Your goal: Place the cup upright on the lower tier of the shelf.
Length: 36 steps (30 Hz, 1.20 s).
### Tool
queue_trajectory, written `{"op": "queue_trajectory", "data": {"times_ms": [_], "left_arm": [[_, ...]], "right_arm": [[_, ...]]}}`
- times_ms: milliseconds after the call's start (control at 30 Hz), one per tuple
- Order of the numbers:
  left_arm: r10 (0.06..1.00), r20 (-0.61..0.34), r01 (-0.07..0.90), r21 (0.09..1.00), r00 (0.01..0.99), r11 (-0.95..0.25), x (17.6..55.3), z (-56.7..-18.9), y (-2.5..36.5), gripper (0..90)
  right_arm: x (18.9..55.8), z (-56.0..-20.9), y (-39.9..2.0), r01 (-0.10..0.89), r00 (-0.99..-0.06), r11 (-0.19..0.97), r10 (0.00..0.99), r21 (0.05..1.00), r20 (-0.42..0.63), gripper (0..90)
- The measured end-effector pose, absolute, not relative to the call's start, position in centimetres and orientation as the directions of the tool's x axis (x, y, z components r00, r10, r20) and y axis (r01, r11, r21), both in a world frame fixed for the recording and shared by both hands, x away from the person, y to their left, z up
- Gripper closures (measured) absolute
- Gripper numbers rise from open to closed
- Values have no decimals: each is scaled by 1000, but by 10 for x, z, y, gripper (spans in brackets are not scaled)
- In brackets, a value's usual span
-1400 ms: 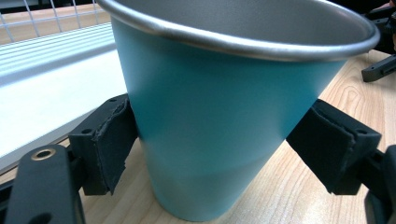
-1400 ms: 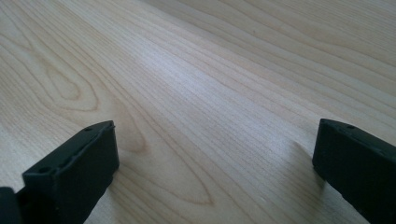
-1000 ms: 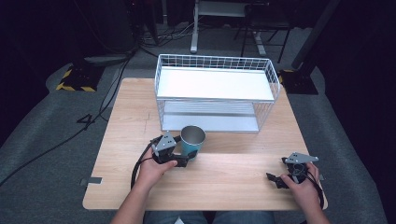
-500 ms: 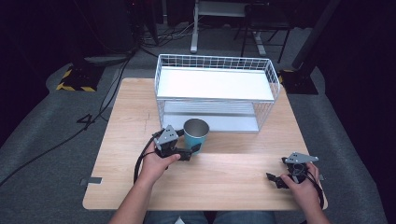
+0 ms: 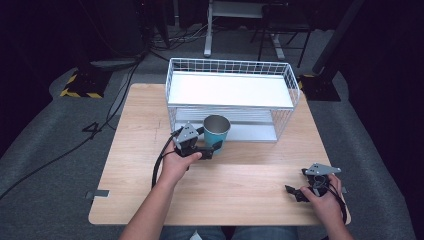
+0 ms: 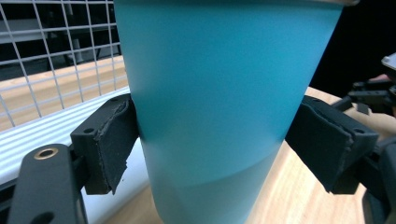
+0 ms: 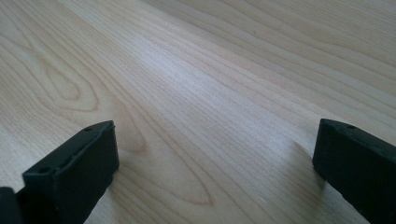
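On the wooden table (image 5: 150,125), right by the white wire rack (image 5: 230,90), your left gripper (image 5: 212,149) hugs the blue cup (image 5: 216,131) low down so it stays upright, while your right gripper (image 5: 296,193) rests wide open with nothing in it.

Teal cup (image 5: 217,133), tapered, open mouth up, grey inside, upright. Sits between jaws of left gripper (image 6: 212,140), both pads against lower wall, one each side. Cup body (image 6: 224,102) rises well above jaws; base below them, just in front of white wire rack (image 5: 230,100).
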<state>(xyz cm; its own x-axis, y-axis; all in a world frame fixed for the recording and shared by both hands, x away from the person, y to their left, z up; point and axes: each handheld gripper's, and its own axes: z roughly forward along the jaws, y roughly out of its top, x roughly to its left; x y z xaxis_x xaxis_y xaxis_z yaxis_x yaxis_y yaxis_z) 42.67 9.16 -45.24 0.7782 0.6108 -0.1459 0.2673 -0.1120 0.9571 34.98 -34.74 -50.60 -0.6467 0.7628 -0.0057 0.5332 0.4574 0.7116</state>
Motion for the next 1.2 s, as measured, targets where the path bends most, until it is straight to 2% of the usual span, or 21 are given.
{"op": "queue_trajectory", "data": {"times_ms": [767, 1200], "left_arm": [[666, -122, 236, 968, 736, -83, 468, -462, 68, 185], [693, -145, 247, 968, 707, -50, 487, -465, 61, 185]], "right_arm": [[350, -506, -347, 533, -647, 458, 763, 712, -6, 6], [351, -506, -347, 533, -650, 458, 760, 711, -4, 3]]}}
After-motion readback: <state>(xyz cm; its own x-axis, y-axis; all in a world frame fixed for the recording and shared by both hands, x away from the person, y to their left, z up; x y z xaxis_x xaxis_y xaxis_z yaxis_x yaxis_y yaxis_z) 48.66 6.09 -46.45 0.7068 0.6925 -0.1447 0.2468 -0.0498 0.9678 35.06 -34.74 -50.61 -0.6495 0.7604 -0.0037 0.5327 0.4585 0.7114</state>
